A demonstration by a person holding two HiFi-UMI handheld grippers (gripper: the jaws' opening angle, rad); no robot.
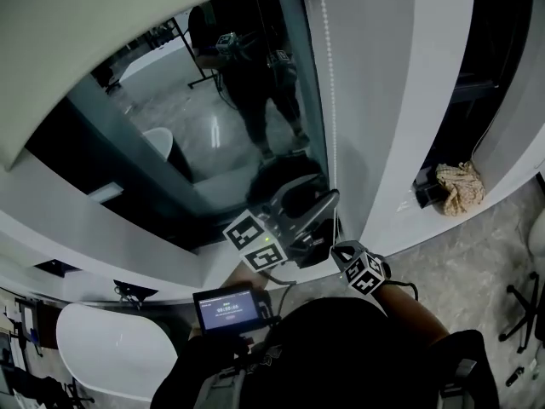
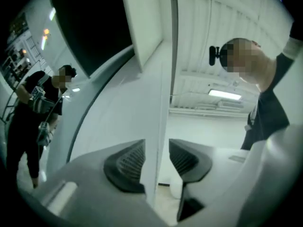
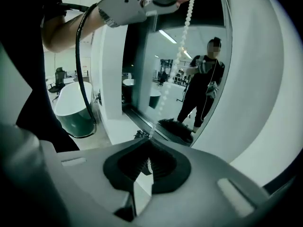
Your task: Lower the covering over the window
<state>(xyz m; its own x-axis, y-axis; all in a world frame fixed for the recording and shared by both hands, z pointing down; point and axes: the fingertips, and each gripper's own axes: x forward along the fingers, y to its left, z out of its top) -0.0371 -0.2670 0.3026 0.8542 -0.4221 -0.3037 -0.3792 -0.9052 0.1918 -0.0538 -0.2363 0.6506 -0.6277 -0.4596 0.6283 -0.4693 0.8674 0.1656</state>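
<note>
A white bead chain (image 1: 330, 100) hangs down the right side of the dark window (image 1: 213, 143). A pale sheet (image 1: 102, 49), seemingly the blind, covers the window's upper part. My right gripper (image 3: 150, 157) is shut on the bead chain (image 3: 177, 56), low down. In the head view the right gripper (image 1: 342, 247) sits just under the chain's visible end. My left gripper (image 2: 157, 160) stands open with only a white frame edge (image 2: 163, 79) seen between its pads. In the head view the left gripper (image 1: 326, 201) is higher, right beside the chain. Whether the chain runs between its jaws I cannot tell.
The window glass mirrors the person holding the grippers (image 3: 203, 84). A crumpled cloth (image 1: 460, 187) lies on a ledge at the right. A white bathtub (image 1: 111, 352) stands at the lower left, and another tub (image 3: 75, 110) shows in the right gripper view. A small screen (image 1: 226, 307) sits at the person's chest.
</note>
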